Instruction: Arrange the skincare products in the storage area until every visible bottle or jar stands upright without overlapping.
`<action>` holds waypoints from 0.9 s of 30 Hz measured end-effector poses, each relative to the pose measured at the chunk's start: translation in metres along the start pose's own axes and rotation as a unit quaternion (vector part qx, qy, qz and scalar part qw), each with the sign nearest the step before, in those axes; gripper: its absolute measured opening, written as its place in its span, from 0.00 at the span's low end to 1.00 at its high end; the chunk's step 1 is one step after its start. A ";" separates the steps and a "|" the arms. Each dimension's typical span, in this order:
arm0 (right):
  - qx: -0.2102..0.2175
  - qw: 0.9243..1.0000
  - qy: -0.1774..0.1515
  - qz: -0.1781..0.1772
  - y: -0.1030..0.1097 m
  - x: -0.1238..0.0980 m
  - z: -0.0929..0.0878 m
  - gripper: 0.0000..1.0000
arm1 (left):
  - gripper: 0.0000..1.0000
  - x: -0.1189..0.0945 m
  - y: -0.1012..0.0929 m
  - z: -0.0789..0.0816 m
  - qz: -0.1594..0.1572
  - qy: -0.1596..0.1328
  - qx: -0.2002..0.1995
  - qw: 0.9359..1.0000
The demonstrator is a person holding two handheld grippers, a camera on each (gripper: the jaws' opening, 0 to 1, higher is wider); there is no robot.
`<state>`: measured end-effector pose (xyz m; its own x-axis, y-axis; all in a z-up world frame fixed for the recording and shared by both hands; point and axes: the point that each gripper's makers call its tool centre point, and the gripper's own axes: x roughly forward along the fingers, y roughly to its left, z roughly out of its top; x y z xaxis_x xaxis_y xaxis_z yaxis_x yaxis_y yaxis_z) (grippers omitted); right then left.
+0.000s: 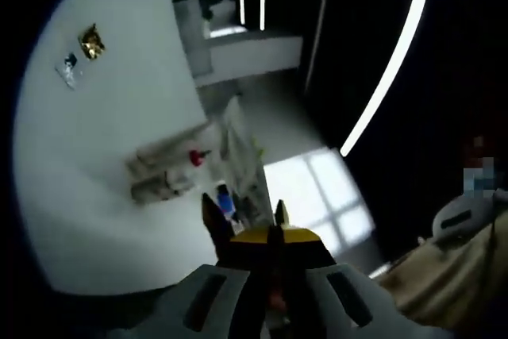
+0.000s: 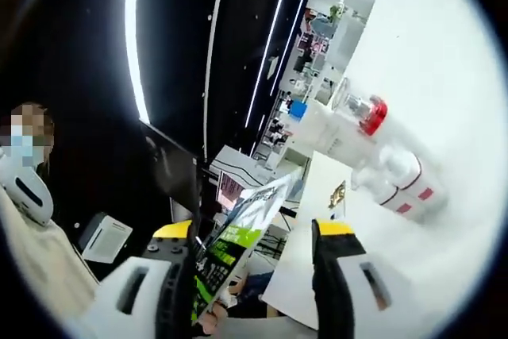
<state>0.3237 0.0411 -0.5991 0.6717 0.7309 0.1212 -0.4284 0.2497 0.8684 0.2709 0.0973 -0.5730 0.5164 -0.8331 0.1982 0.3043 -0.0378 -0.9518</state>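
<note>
**Bottles lying flat on counter**

We find the right gripper with jaws apart, empty. A clear red-capped bottle and white red-banded bottles lie on the white counter. The left gripper has its jaws slightly apart, holding nothing.

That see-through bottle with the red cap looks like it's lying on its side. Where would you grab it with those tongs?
Probably around the clear body of the red-capped bottle, just behind the cap, coming in across its length. It seems to lie on the white surface, so its sides offer the right tongs, now open, two opposite faces. The cap end is narrower and likelier to slip.
</note>
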 end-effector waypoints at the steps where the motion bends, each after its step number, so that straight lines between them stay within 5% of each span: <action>1: 0.000 1.000 0.000 -0.001 -0.001 0.000 0.000 0.64 | 0.00 0.000 0.001 0.001 0.003 -0.001 0.001 1.000; 18: -0.016 0.999 0.010 -0.044 -0.016 -0.010 -0.005 0.90 | 0.00 -0.005 0.029 0.025 0.036 -0.058 -0.028 0.997; 27: -0.071 0.994 0.026 -0.075 -0.024 -0.018 -0.002 1.00 | 0.00 -0.005 0.051 0.033 0.066 -0.066 -0.034 0.995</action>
<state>0.3210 0.0226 -0.6233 0.7035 0.7099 -0.0338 -0.4090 0.4433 0.7976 0.3102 0.1178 -0.6145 0.6500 -0.7539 0.0956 0.1740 0.0253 -0.9844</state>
